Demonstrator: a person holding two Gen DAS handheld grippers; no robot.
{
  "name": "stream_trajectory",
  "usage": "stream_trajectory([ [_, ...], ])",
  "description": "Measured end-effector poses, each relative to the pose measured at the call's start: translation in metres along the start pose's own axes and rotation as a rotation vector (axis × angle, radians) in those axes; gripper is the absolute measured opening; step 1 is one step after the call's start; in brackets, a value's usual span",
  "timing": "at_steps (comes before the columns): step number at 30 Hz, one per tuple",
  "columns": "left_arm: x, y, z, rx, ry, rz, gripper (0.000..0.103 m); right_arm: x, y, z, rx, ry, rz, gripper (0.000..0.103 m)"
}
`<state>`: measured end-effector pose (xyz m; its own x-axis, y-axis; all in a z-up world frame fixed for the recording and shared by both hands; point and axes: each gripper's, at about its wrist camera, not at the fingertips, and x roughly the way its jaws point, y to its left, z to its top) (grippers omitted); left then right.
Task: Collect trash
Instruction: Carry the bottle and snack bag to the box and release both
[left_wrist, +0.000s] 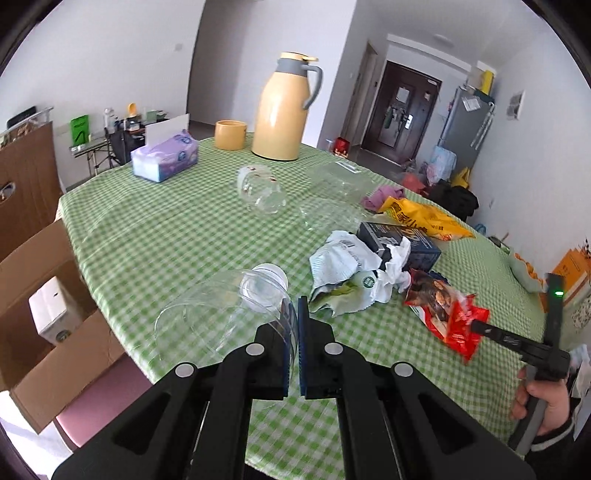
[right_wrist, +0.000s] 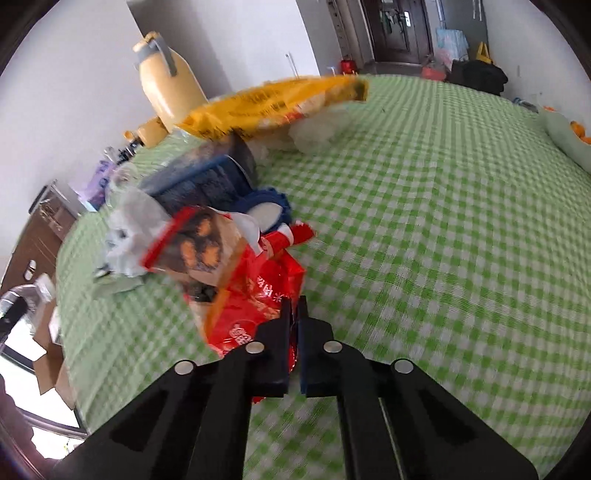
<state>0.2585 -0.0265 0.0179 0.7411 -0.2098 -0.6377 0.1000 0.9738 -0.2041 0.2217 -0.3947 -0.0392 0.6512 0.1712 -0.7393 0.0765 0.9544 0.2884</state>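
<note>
My left gripper (left_wrist: 294, 317) is shut, its blue pads pinching the thin wall of a clear plastic bottle (left_wrist: 229, 306) that hangs to the left over the table's near edge. In the right wrist view my right gripper (right_wrist: 294, 314) is shut on the lower edge of a red snack bag (right_wrist: 255, 291). The left wrist view shows the same red snack bag (left_wrist: 447, 317) at the tips of the right gripper (left_wrist: 474, 326), held by a person's hand at the far right. A crumpled white and green wrapper (left_wrist: 351, 273) lies between the two grippers.
On the green checked tablecloth (left_wrist: 177, 229) lie a dark blue box (left_wrist: 402, 240), a yellow bag (left_wrist: 424, 216), a purple cloth (left_wrist: 384, 194) and clear plastic containers (left_wrist: 264, 192). A yellow thermos (left_wrist: 284, 110), cup (left_wrist: 231, 134) and tissue box (left_wrist: 164, 157) stand behind. An open cardboard box (left_wrist: 48, 332) sits left of the table.
</note>
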Motion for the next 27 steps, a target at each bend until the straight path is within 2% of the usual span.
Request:
stream_trajectory([
  [7, -0.023, 0.021, 0.006, -0.016, -0.053, 0.044, 0.000, -0.087, 0.003, 0.014, -0.041, -0.198, -0.051, 0.001],
  [11, -0.028, 0.033, 0.009, -0.040, -0.065, 0.054, 0.000, -0.095, 0.005, 0.018, -0.050, -0.227, -0.080, 0.001],
  [15, -0.032, 0.058, 0.009, -0.096, -0.057, 0.061, 0.001, -0.087, 0.021, 0.019, -0.072, -0.210, -0.057, 0.001],
  [19, -0.049, 0.097, 0.006, -0.152, -0.090, 0.134, 0.001, -0.068, 0.062, 0.029, -0.137, -0.190, 0.010, 0.001],
  [21, -0.064, 0.130, 0.004, -0.206, -0.116, 0.196, 0.001, -0.054, 0.094, 0.036, -0.183, -0.179, 0.056, 0.001],
  [24, -0.085, 0.177, 0.000, -0.290, -0.148, 0.286, 0.000, -0.032, 0.152, 0.044, -0.274, -0.159, 0.133, 0.001],
  [27, -0.117, 0.241, -0.012, -0.407, -0.190, 0.383, 0.001, -0.013, 0.223, 0.047, -0.389, -0.137, 0.210, 0.001],
])
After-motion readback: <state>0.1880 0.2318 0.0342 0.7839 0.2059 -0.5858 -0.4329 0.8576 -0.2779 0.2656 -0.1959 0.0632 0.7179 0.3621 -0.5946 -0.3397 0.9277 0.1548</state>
